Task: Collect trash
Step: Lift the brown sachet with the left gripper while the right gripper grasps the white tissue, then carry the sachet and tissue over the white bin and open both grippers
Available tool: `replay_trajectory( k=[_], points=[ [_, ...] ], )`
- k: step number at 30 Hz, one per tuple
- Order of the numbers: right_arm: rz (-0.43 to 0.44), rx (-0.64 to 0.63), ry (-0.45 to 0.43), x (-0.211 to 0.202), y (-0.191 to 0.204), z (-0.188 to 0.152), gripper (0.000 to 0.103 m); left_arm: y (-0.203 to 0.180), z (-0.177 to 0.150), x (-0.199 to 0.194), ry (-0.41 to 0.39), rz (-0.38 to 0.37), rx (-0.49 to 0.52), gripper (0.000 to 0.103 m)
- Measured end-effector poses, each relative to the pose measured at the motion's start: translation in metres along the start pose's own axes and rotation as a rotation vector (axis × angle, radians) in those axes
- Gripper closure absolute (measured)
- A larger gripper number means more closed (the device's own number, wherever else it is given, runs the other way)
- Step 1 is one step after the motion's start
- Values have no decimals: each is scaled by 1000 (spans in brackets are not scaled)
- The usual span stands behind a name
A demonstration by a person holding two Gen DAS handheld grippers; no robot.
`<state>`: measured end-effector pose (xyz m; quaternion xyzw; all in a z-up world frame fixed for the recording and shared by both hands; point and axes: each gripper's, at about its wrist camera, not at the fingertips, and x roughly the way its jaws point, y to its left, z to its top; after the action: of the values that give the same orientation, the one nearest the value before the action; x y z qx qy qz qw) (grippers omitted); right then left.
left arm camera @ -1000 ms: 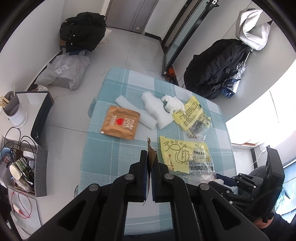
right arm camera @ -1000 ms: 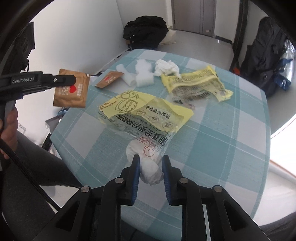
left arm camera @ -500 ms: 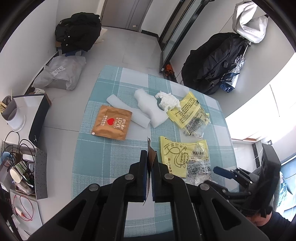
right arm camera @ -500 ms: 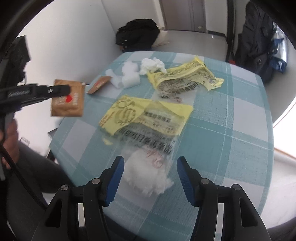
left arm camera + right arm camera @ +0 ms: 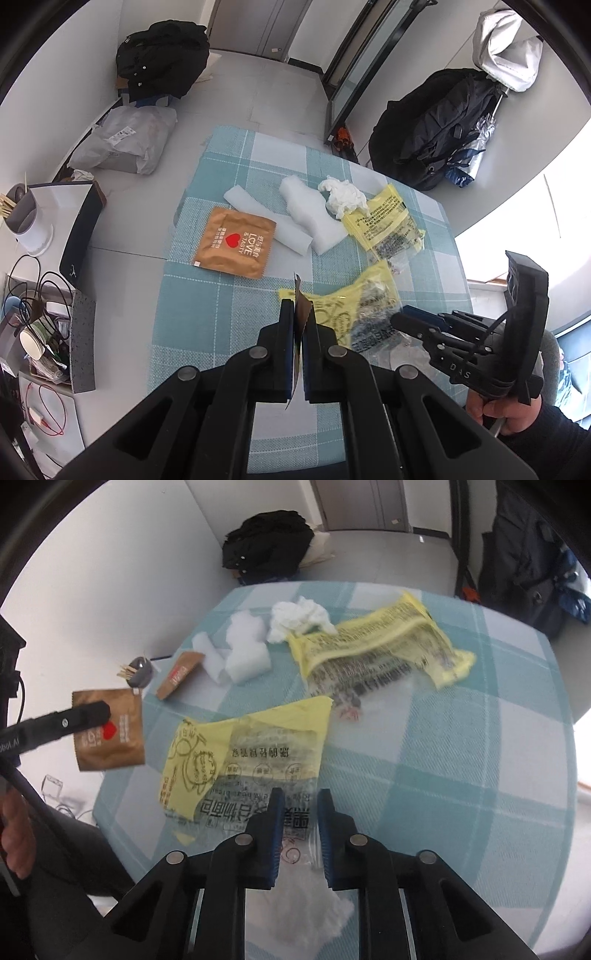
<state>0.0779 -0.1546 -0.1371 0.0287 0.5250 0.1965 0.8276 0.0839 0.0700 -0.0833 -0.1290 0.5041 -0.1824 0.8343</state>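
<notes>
The left gripper (image 5: pixel 299 317) pinches a brown sachet (image 5: pixel 109 734), edge-on in its own view, face-on at mid-left of the right view. The right gripper (image 5: pixel 300 805), jaws narrowly apart, straddles a yellow wrapper (image 5: pixel 243 760) at lower centre.

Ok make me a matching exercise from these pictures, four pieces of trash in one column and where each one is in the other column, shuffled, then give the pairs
Things:
1. brown packet with the red heart
2. crumpled white tissue
3. second brown packet
4. near yellow wrapper

Places:
A. lying flat on the checked tablecloth, beside the white foam strips
B. under the tips of the right gripper
C. pinched in the left gripper, off the table
D. at the far yellow wrapper's end

Pairs: 1-C, 2-D, 3-A, 4-B
</notes>
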Motion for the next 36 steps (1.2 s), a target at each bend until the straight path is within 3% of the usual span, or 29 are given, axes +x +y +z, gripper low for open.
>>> replay_trajectory(
  k=[6,8,14,21,27,31,33,35,36],
  points=[
    [32,-26,-49,2,14,16,82,2,2,0,-4,-1,-12,103],
    [21,-26,-63,-1,14,14,59,3,2,-1,-6,-1,-17,103],
    [-27,-47,-66,-25,5,-15,40,2,4,-2,-9,-12,-18,103],
    [-25,-33,-81,-46,6,-49,36,-2,3,-7,-29,-20,-12,103],
    [-85,-81,-25,-23,22,-58,36,-6,2,-9,-47,-18,-1,103],
    [-178,-168,-29,-12,34,-61,37,-6,1,-12,-65,-11,-11,103],
    [-210,-212,-38,-10,38,-63,43,-6,1,-13,-72,-15,-25,103],
    [-204,-225,-39,-11,38,-63,68,-7,2,-16,-85,-26,-36,103],
    [-205,-235,-38,-11,38,-63,75,-10,3,-18,-92,-20,-35,103]
  ],
)
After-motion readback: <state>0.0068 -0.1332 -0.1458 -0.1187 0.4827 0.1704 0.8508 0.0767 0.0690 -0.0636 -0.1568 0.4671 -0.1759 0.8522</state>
